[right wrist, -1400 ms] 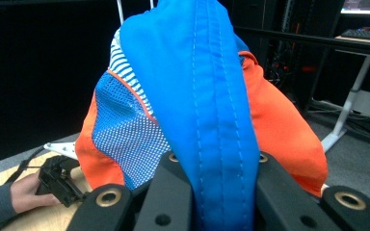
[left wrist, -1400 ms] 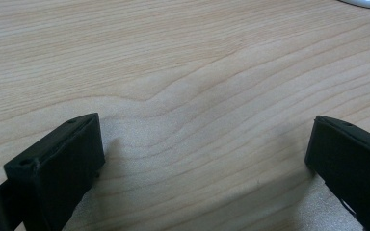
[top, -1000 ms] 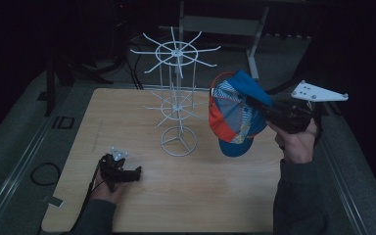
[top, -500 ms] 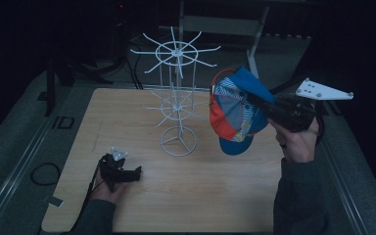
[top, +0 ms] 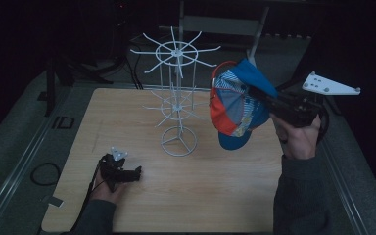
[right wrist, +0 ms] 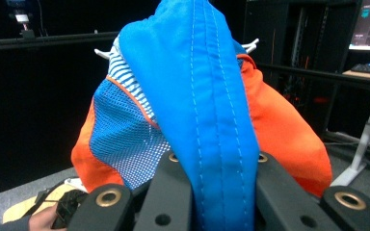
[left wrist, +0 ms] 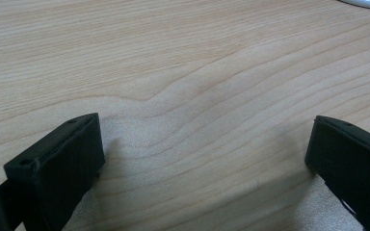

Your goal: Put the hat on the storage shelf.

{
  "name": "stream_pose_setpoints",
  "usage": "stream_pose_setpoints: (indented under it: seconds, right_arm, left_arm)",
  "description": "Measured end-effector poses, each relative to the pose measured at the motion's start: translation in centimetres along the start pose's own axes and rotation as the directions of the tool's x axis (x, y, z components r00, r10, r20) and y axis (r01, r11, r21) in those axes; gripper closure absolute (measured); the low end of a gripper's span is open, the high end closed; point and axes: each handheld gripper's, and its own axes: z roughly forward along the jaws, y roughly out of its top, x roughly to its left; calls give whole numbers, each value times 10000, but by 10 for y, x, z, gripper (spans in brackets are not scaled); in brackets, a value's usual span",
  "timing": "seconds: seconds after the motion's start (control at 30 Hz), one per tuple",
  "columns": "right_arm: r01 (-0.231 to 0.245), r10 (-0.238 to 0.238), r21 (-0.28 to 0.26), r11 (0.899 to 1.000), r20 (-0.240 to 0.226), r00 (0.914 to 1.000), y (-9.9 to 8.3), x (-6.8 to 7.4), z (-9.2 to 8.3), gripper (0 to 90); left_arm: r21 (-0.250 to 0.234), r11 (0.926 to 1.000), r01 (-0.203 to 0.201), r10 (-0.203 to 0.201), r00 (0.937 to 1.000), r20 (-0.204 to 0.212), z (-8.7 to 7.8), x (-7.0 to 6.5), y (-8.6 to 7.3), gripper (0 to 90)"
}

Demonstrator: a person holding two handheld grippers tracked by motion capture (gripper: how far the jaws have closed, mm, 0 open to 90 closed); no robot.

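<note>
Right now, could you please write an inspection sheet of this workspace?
Surface: wooden table, bare around the rack.
Job's things: cap, blue, orange and striped, held up beside white wire rack.
Clutter: nothing seen.
Grippers: right gripper shut on the cap's blue part; left gripper open, low over the table.
Cables: one loops on the floor at the left.
Surroundings: dark; desk legs behind.

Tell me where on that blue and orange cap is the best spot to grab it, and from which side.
Grip the cap by its stiff blue brim, edge-on from the right, as the right tongs do now. The brim is flat and thin, so the jaws can clamp it between them, while the soft orange and mesh crown hangs free toward the white wire rack for hanging on an arm.
</note>
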Motion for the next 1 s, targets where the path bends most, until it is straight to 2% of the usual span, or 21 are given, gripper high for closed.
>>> stream_pose_setpoints:
  seconds: [0.3,0.53,0.7,0.77,0.8,0.87,0.93,0.97,1.0]
  right_arm:
    - [-50,46,-164,9999,-251,9997,7,1,4,875]
    - [-323,319,-58,9995,-523,9981,5,-3,25,873]
    - [-315,338,410,9987,-572,9978,1,-2,39,867]
    - [-225,269,919,9955,-475,9985,-6,0,48,852]
    - [-213,282,1157,9931,-591,9979,-9,-1,52,839]
    - [-182,264,1240,9921,-647,9976,-11,-1,54,831]
    - [-86,205,1532,9882,-760,9969,-15,1,59,787]
    - [2,144,1699,9855,-845,9963,-17,1,61,731]
    - [2,144,1699,9855,-845,9963,-17,1,61,731]
  left_arm:
    - [0,10000,1,-1,10000,-1,0,0,0,0]
    - [-16,10000,11,-11,10000,-8,0,0,0,0]
    - [0,10000,11,-11,10000,-10,0,0,0,0]
    - [3,10000,1,-1,10000,-3,0,0,0,1]
    - [3,10000,-11,11,10000,-8,0,0,0,1]
    - [-1,10000,-11,11,10000,-10,0,0,0,1]
    - [17,10000,-30,30,10000,-13,0,0,0,1]
    - [14,10000,-14,14,10000,-10,0,0,0,0]
    - [14,10000,-14,14,10000,-10,0,0,0,1]
